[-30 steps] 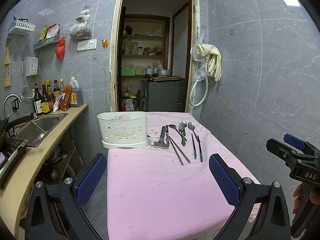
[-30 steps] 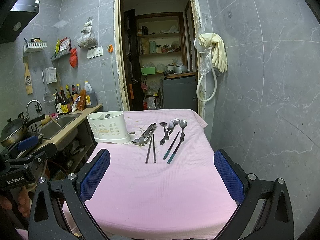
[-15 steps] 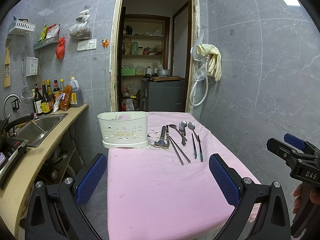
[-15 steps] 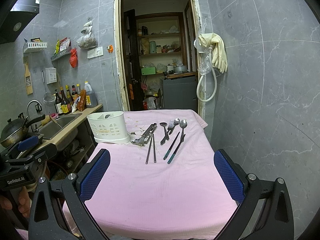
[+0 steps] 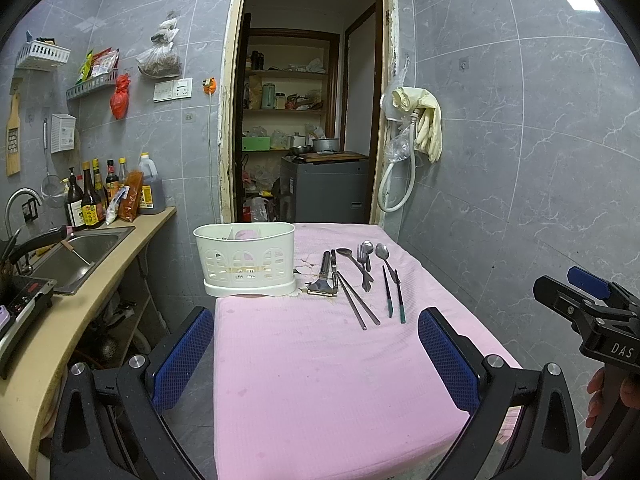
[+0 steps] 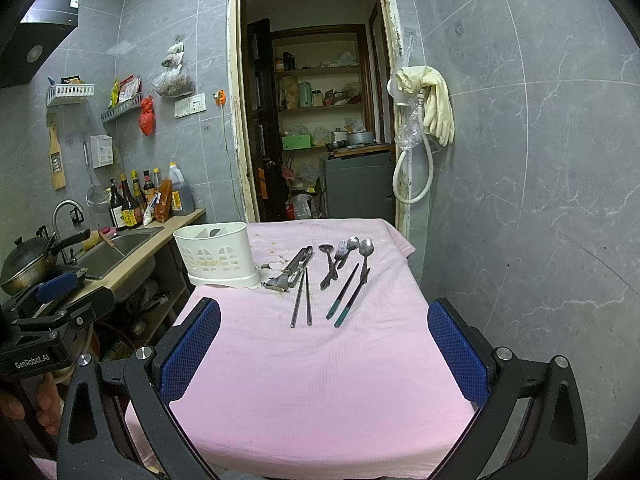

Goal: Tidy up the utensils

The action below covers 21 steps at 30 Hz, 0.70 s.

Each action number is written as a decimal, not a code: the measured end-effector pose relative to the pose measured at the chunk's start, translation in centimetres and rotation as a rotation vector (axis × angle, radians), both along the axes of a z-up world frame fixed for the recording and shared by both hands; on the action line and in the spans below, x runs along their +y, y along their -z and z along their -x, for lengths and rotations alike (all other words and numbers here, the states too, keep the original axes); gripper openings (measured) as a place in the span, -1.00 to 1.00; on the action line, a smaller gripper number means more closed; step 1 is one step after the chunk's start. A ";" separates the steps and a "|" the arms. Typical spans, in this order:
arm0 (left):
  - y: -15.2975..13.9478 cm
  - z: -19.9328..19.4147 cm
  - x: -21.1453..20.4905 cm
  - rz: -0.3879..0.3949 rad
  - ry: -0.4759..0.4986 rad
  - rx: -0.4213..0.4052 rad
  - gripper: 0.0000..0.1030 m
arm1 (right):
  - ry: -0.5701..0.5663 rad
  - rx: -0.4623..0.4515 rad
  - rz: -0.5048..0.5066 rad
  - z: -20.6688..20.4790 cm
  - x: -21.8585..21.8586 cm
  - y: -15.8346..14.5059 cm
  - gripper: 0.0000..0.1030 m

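White caddy (image 5: 245, 258), ahead-left of left gripper (image 5: 316, 356): contents mostly hidden behind its wall. Ahead of right gripper (image 6: 324, 354), fork (image 6: 340, 254) and spoons overlap; handles indistinguishable. Bottle labels too small to read.

Black-framed left tongs (image 5: 316, 354) and right tongs (image 6: 325, 350), blue textured pads (image 5: 182, 354), silver screws.

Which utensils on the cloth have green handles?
The two spoons lying rightmost in the row; the chopsticks, fork and peeler are all bare metal.
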<state>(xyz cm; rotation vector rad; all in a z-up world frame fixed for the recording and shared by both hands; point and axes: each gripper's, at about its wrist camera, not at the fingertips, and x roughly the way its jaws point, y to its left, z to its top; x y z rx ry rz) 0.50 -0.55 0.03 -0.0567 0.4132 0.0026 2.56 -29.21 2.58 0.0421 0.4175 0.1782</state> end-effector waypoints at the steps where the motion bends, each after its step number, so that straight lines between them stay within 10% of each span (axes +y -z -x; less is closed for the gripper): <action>1: 0.0 0.0 0.0 0.000 -0.001 0.000 1.00 | 0.000 0.000 0.000 0.0 0.0 0.0 0.98; 21: 0.8 -0.7 -1.2 0.001 -0.001 0.014 1.00 | 0.013 0.008 0.008 -0.8 0.1 0.5 0.98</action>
